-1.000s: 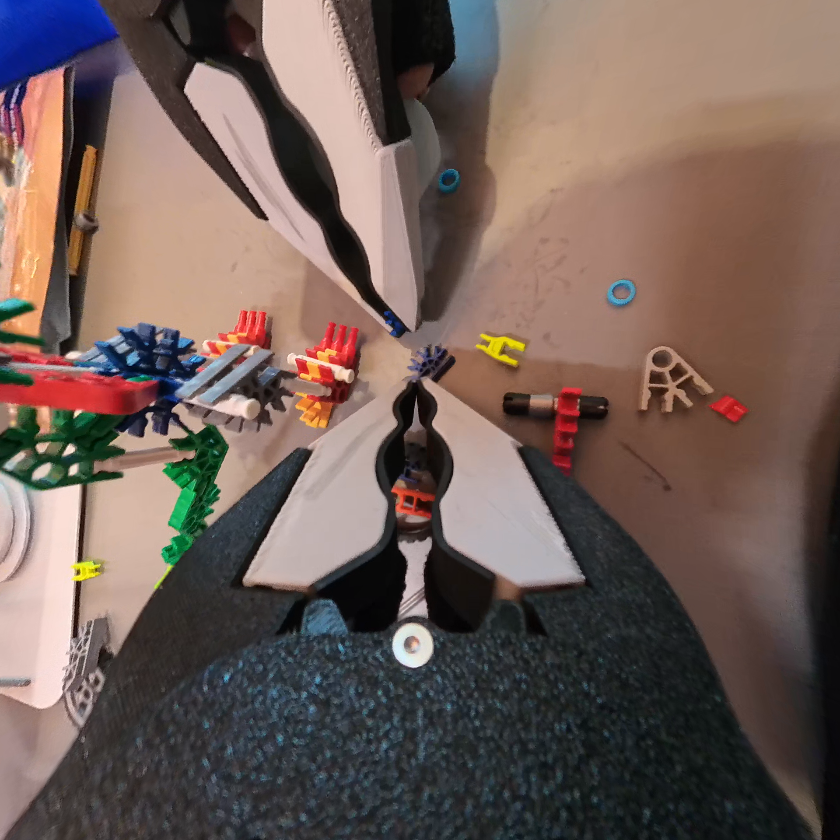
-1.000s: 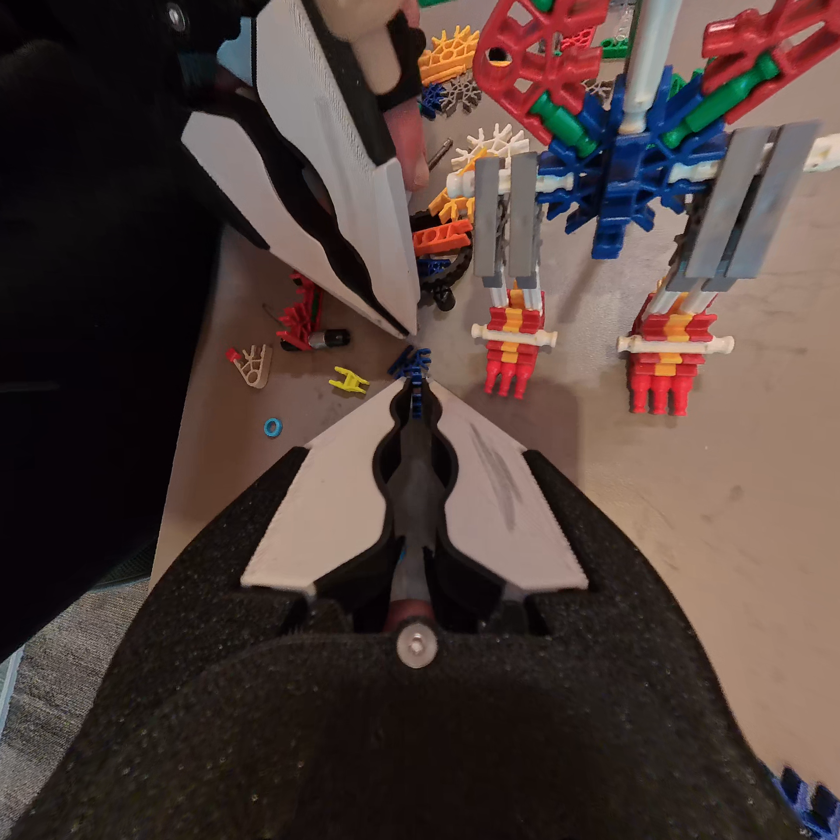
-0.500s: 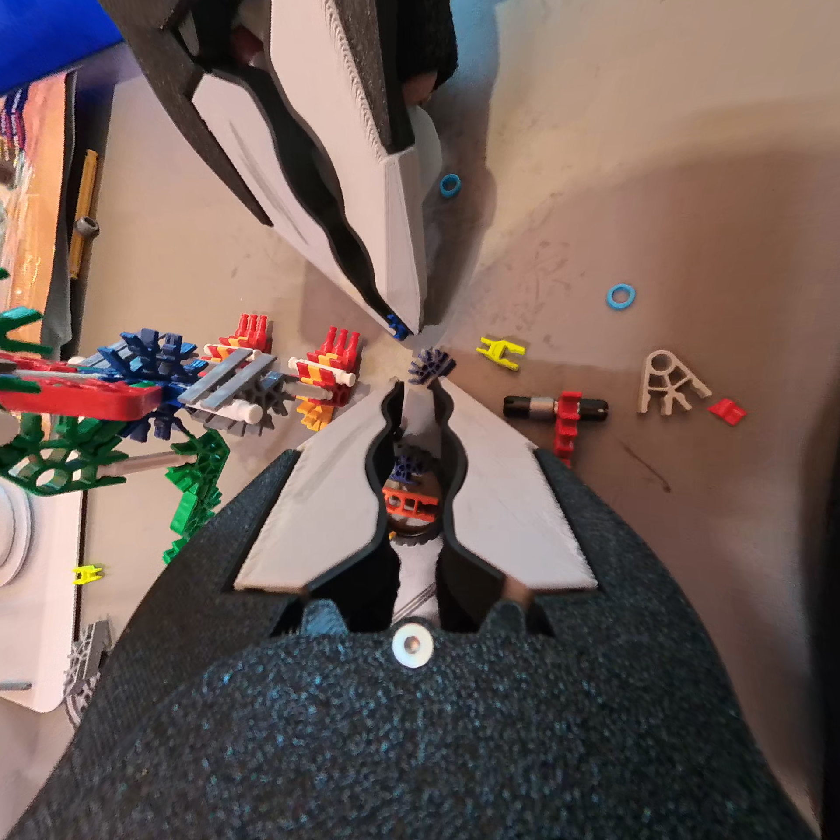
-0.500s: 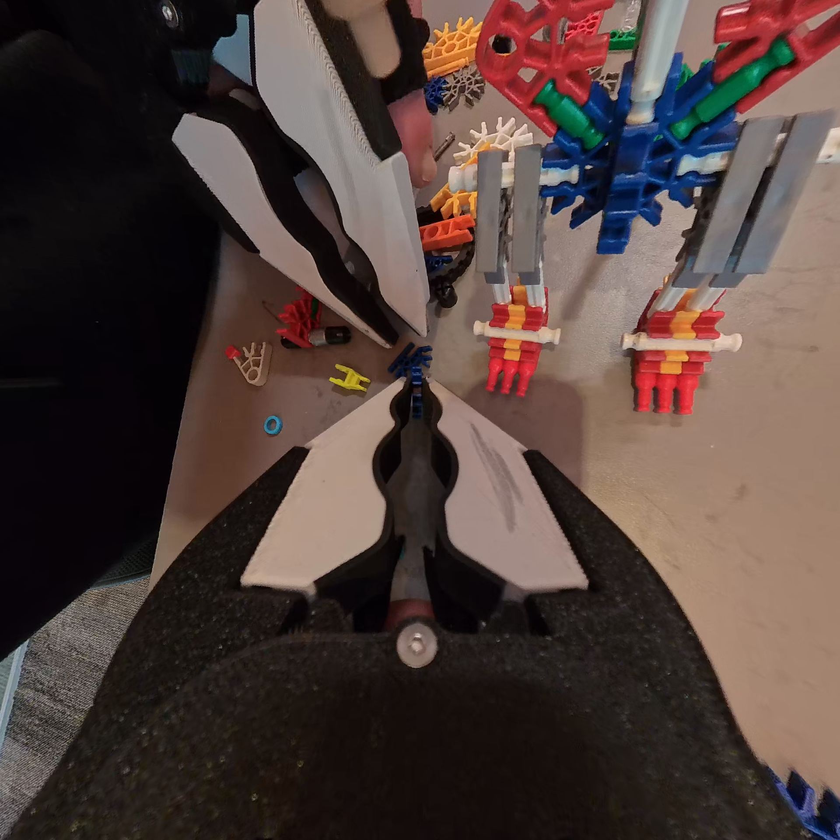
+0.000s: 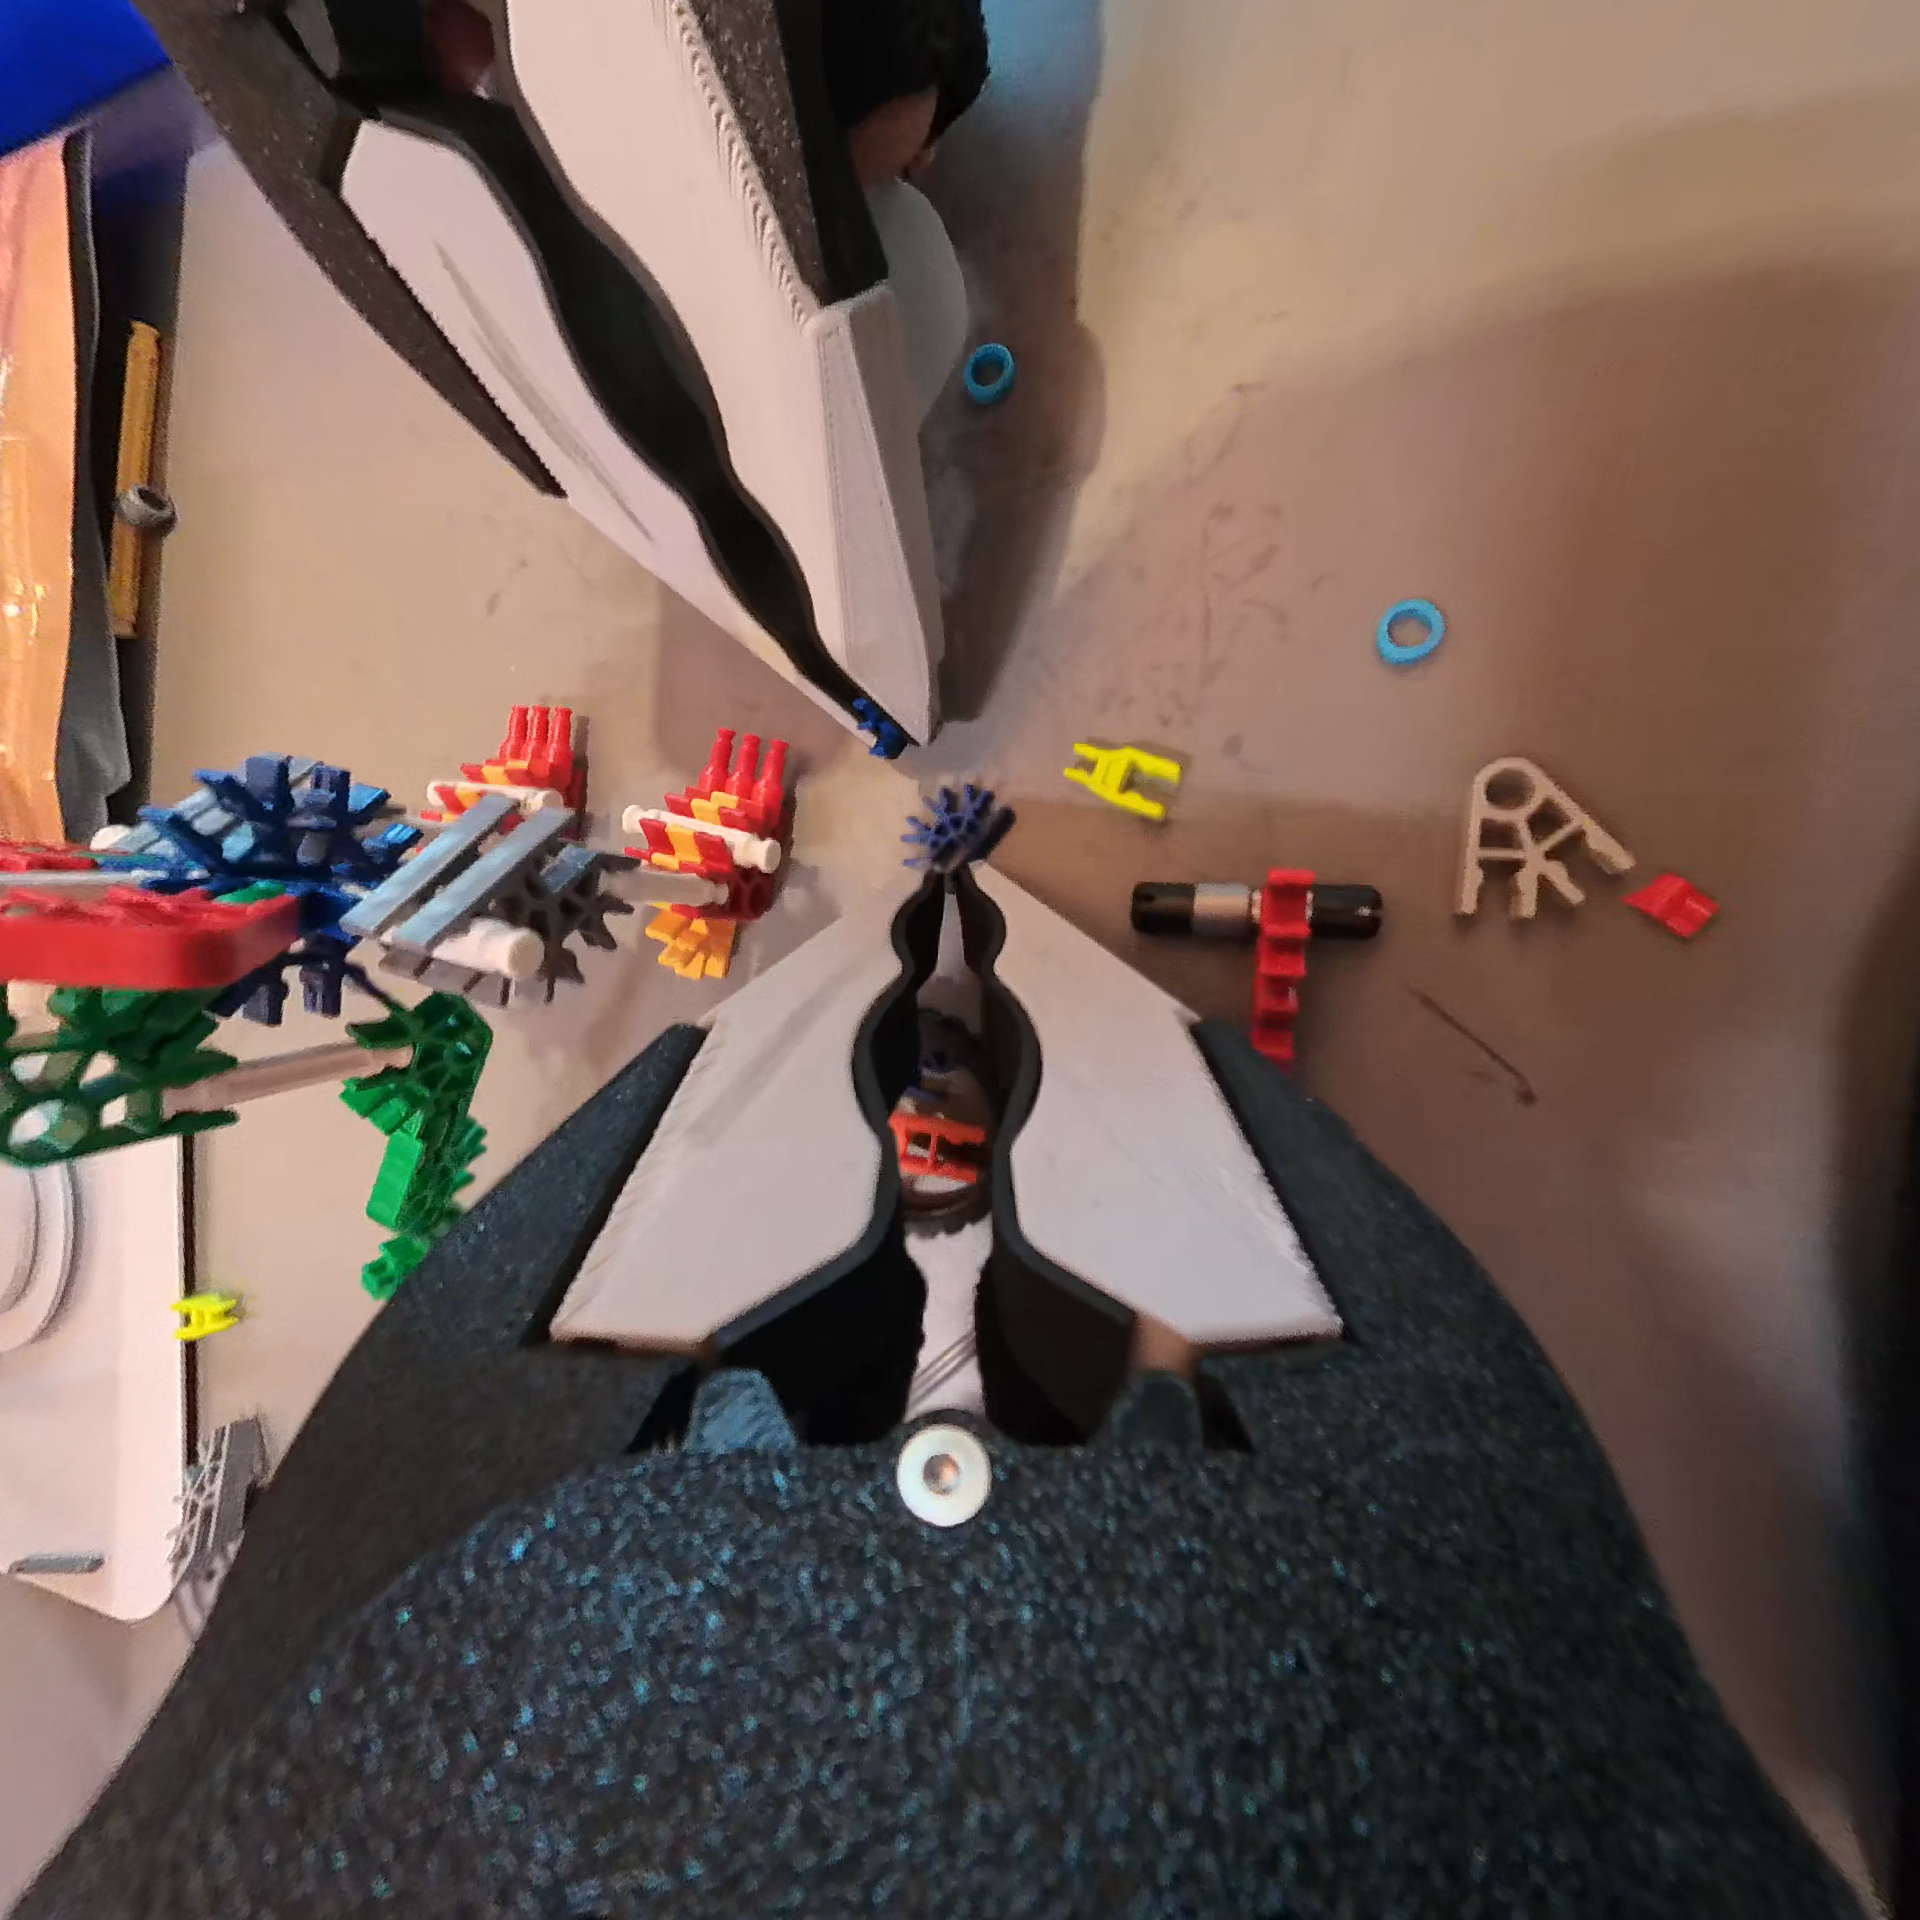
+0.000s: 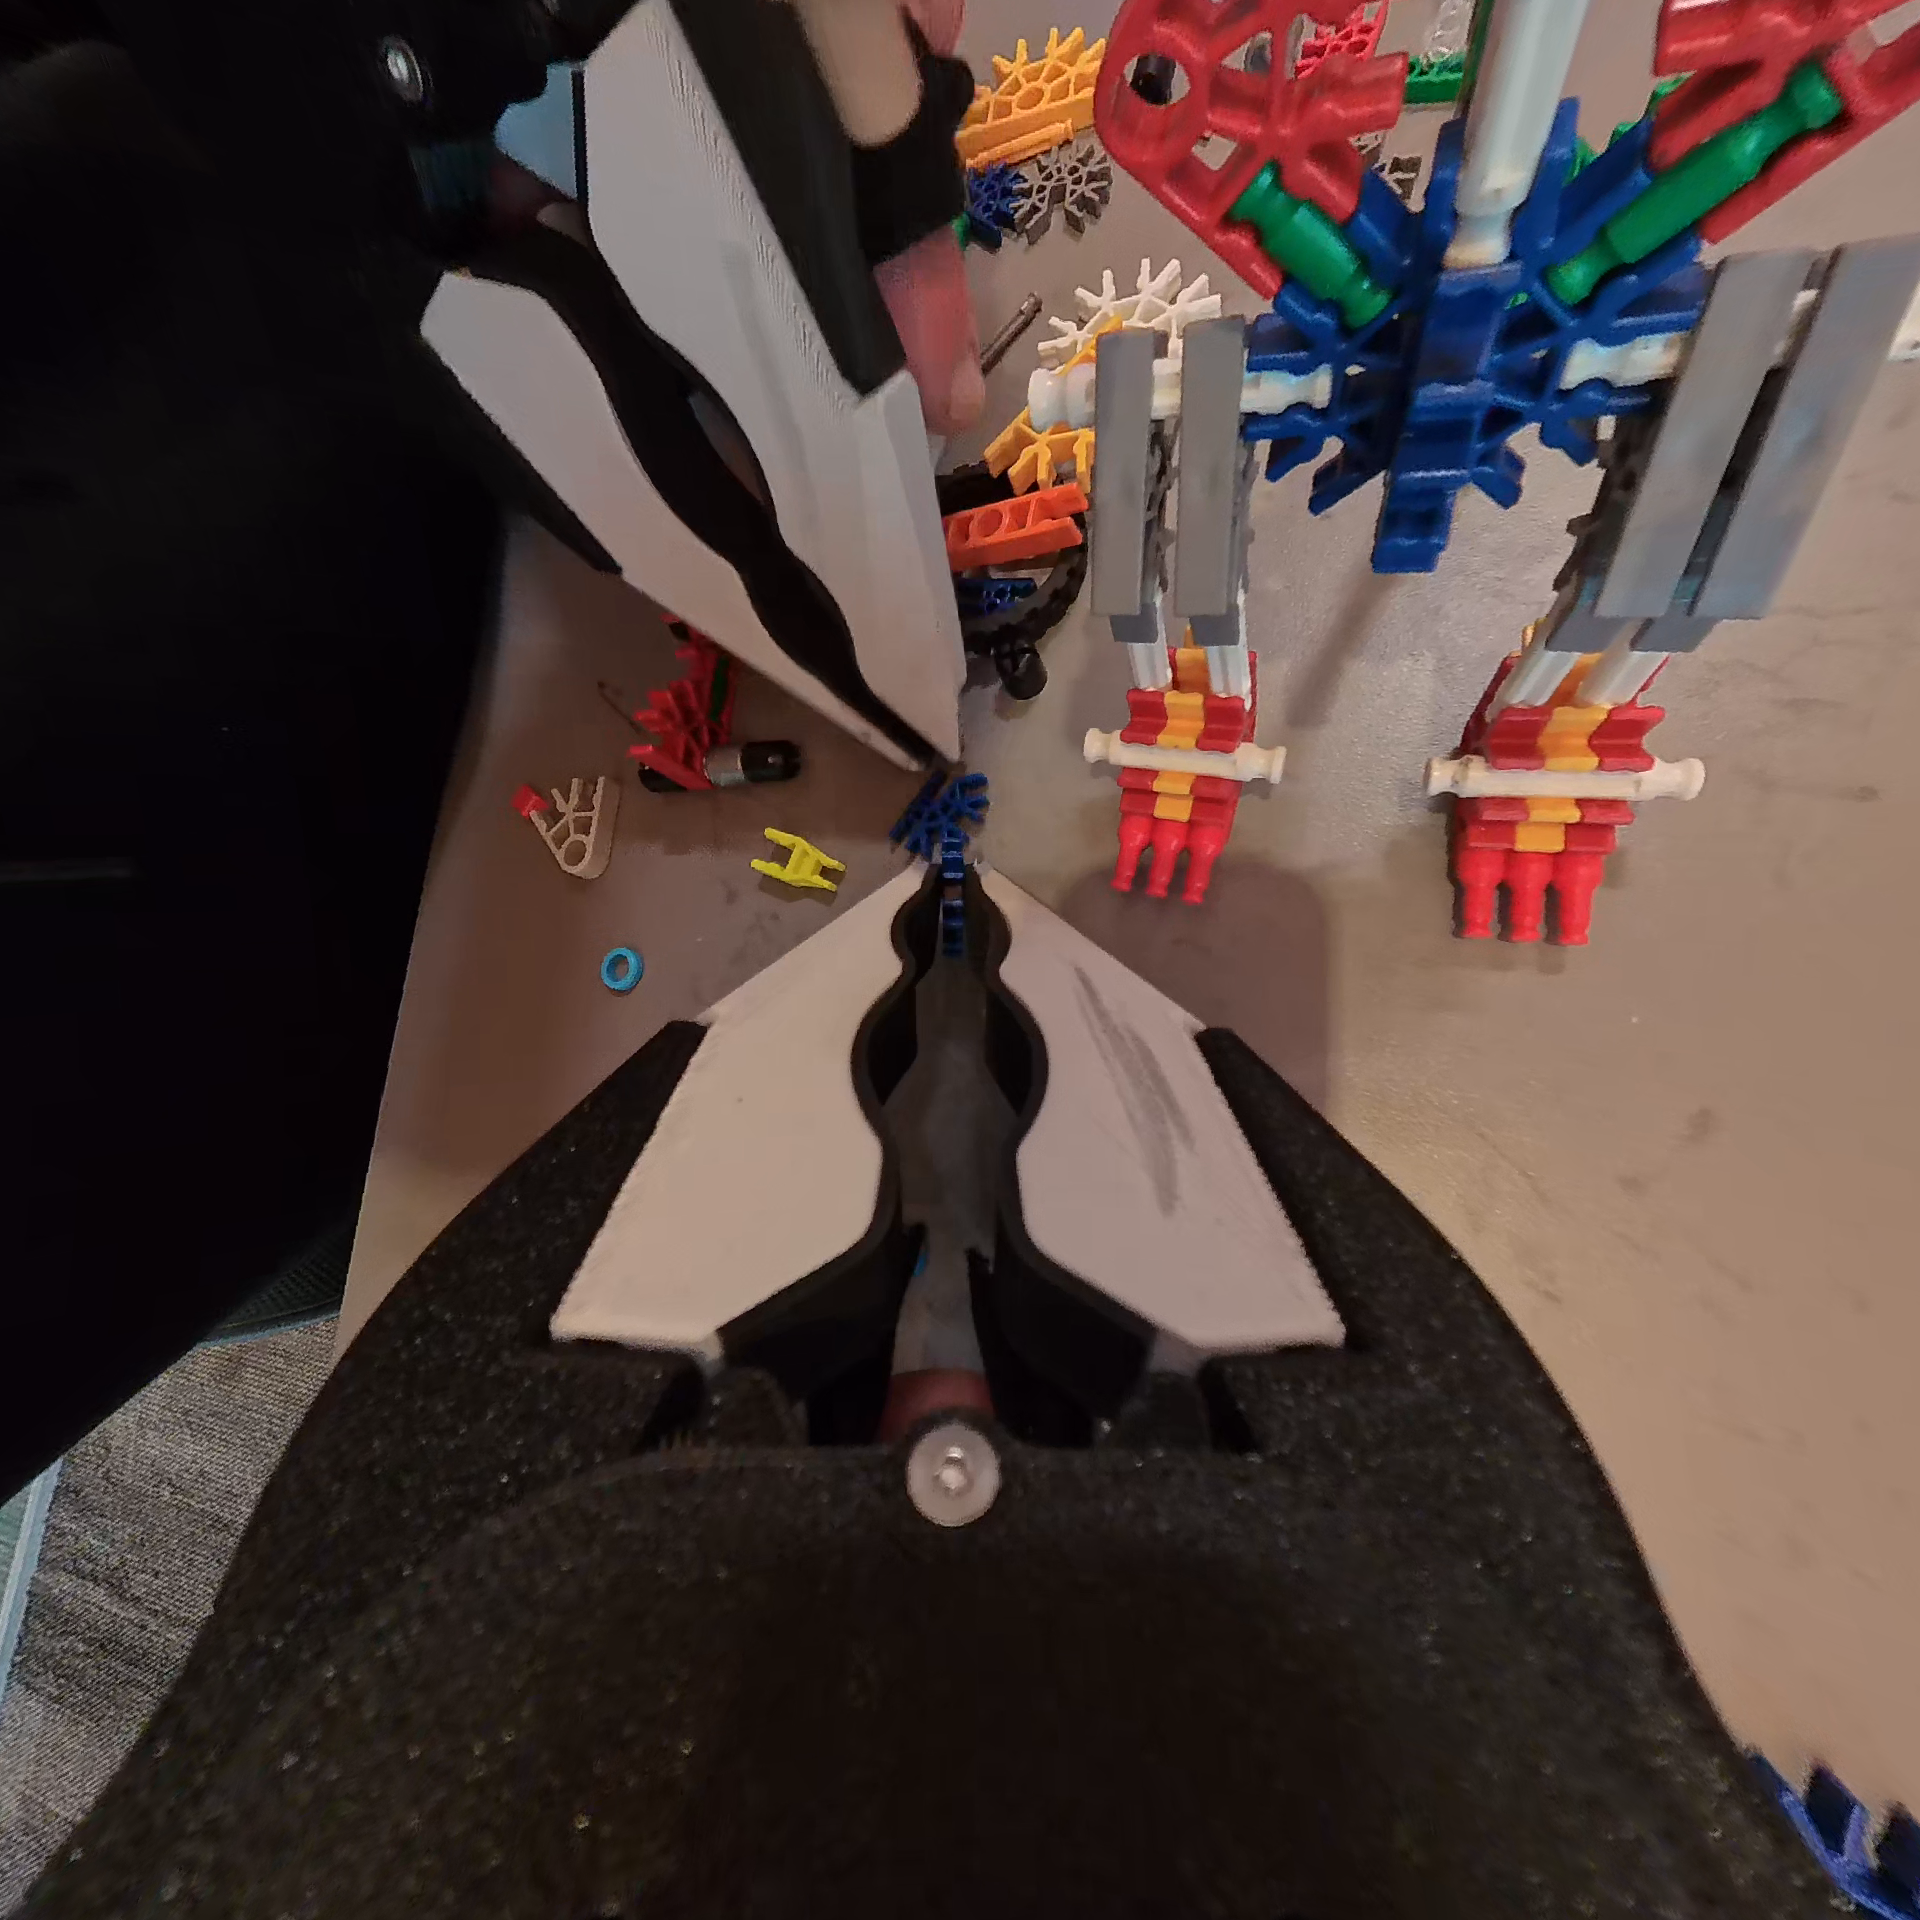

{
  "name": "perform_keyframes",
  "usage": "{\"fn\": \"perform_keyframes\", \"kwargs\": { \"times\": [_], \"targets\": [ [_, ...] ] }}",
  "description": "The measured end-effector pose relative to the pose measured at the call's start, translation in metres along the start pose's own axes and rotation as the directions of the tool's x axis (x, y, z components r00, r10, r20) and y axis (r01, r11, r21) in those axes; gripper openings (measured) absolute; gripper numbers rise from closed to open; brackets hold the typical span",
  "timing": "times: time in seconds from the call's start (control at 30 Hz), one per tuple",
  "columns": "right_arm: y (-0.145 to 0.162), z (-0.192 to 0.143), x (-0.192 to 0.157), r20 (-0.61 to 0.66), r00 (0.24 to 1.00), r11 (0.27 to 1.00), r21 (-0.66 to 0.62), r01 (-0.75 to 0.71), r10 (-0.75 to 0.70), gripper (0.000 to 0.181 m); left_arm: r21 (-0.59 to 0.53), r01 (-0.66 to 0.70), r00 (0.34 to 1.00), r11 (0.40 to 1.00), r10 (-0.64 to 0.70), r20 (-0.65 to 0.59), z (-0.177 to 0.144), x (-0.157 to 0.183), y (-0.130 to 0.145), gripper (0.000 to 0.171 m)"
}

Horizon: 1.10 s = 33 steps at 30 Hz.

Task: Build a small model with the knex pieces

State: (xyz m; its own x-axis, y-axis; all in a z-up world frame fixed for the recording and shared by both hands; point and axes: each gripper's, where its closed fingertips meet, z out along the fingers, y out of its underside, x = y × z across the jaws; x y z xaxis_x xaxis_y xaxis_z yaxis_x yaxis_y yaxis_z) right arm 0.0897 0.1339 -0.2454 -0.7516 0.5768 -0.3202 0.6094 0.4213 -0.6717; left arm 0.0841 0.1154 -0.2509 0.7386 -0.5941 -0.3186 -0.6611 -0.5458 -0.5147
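Note:
My left gripper [image 5: 948,883] is shut on a small dark blue snowflake connector [image 5: 956,826] just above the tabletop. My right gripper [image 6: 951,878] is shut on a small blue piece [image 6: 951,914]. The right gripper [image 5: 896,729] comes down from the top in the left wrist view, its blue piece [image 5: 883,734] a short gap from the snowflake. In the right wrist view the left gripper [image 6: 935,764] reaches in from the upper left, and the snowflake [image 6: 940,810] sits at its tips, right in front of mine.
A built toy model [image 6: 1455,395] with a blue hub, grey panels and red-yellow feet stands to the right [image 5: 488,894]. Loose on the table are a yellow clip [image 5: 1122,774], a black rod with a red connector [image 5: 1195,907], a tan connector [image 5: 1527,842] and blue rings [image 5: 1410,632]. A pile of parts [image 6: 1029,104] lies farther off. My left and right fingertips are right by each other.
The left jaws were shut on the snowflake, opened a little half a second ago, and have closed again on it. The right gripper stays shut and has shifted slightly.

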Motion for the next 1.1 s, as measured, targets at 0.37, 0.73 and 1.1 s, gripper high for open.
{"fn": "perform_keyframes", "kwargs": {
  "times": [0.37, 0.73, 1.1],
  "targets": [
    [0.001, -0.003, 0.005, -0.010, 1.000, 1.000, 0.003, -0.014, 0.014, 0.003, -0.037, 0.088, 0.991, 0.995, -0.084, 0.101, -0.037, -0.028, 0.033, 0.006],
    [0.005, -0.011, 0.013, -0.024, 0.999, 0.999, 0.019, -0.038, 0.038, 0.003, -0.076, 0.114, 0.989, 0.991, -0.106, 0.098, -0.041, -0.028, 0.049, 0.007],
    [0.007, -0.008, 0.013, -0.022, 0.999, 0.999, 0.008, -0.038, 0.038, 0.003, -0.125, 0.188, 0.976, 0.974, -0.171, 0.135, -0.056, -0.037, 0.072, 0.012]
  ]
}}
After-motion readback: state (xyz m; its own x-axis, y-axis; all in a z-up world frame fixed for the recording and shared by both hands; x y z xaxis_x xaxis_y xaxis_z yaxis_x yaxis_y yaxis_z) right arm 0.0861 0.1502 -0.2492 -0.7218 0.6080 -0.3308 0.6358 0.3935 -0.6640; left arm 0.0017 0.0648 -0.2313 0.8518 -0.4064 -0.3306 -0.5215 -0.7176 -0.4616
